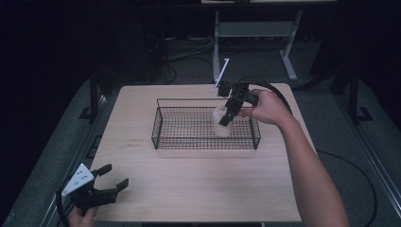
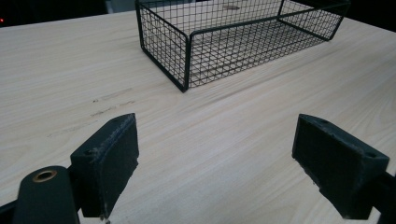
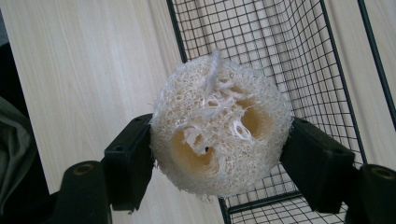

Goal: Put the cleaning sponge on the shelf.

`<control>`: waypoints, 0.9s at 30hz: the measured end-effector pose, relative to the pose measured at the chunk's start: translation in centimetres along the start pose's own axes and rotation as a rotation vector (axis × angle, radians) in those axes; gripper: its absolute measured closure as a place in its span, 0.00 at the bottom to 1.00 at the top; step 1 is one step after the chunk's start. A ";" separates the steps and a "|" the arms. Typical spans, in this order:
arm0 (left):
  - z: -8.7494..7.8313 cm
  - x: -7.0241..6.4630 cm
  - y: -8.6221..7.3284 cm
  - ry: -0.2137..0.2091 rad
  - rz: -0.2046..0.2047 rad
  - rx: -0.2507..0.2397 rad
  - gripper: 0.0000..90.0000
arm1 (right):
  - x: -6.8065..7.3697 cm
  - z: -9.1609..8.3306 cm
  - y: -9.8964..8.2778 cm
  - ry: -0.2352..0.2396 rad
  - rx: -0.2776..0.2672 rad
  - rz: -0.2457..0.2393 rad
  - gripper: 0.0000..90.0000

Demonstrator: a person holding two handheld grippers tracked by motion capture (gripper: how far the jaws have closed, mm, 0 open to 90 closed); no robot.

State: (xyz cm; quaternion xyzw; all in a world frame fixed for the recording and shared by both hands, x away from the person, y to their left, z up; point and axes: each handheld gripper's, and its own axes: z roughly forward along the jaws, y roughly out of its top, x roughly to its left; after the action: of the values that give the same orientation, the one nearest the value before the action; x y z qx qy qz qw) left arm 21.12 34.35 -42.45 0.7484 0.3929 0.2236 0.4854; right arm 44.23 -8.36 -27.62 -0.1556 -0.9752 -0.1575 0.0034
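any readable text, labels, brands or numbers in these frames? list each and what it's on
None: no readable text in any view.
Wire basket: no label or tag.
Loofah in the right gripper: plain fibre, no tag.
Left gripper: black pads unmarked; the grey plate shows dots, no characters.
Table: faint dark scuffs near the basket, not writing.

The high view looks down from above the wire basket (image 1: 205, 127); both gripper views face it close, low over the desk (image 2: 210, 140).
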 end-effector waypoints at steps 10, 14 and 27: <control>0.0 0.0 0.0 0.002 -0.001 0.000 0.15 | -1.8 0.8 -0.2 -0.008 0.013 0.050 0.32; 0.0 0.0 0.0 0.002 0.002 -0.001 0.15 | -2.2 1.0 -0.3 -0.009 0.015 0.064 0.32; -0.1 0.0 0.0 0.003 -0.002 -0.008 0.15 | -3.4 2.2 -0.1 -0.013 0.023 0.098 0.31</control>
State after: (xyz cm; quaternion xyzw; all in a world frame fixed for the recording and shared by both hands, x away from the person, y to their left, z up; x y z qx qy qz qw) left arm 21.09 34.41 -42.38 0.7456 0.3935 0.2256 0.4881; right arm 47.51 -8.83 -29.90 -0.2043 -0.9681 -0.1450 0.0064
